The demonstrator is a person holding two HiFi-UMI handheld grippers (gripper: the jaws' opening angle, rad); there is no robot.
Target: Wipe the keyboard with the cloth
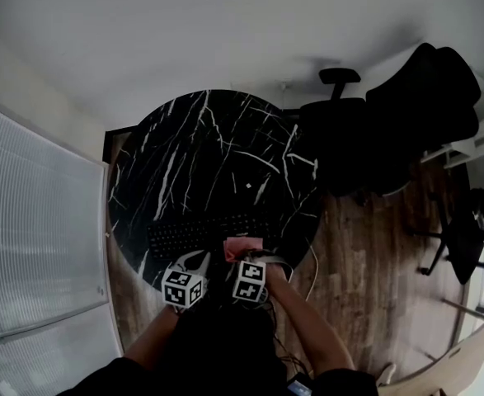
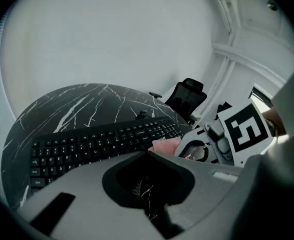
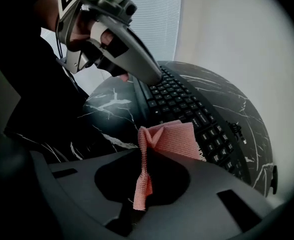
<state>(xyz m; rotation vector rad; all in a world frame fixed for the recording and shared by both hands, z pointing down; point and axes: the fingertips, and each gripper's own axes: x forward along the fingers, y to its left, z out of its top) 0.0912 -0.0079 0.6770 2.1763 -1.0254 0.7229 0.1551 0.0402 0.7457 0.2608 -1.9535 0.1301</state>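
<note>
Looks to be at the very start of the wipe. Holds a pink cloth [image 3: 174,136] pinched between the closed jaws of the right gripper [image 1: 243,257], one strip hanging down through them and the rest folded forward to the near edge of the black keyboard [image 1: 200,233], right of its middle. Carries the left gripper [image 3: 149,73] just beside the right, jaws together with nothing between them, near the same edge of the keyboard; cannot tell whether touching it. Shows no sign of which keys, if any, are cleaned; probably leaves the full length of the key rows to sweep. Finds no container anywhere in view: only the keyboard on the round black marble table [image 1: 217,147], with black office chairs [image 1: 423,97] beyond.
</note>
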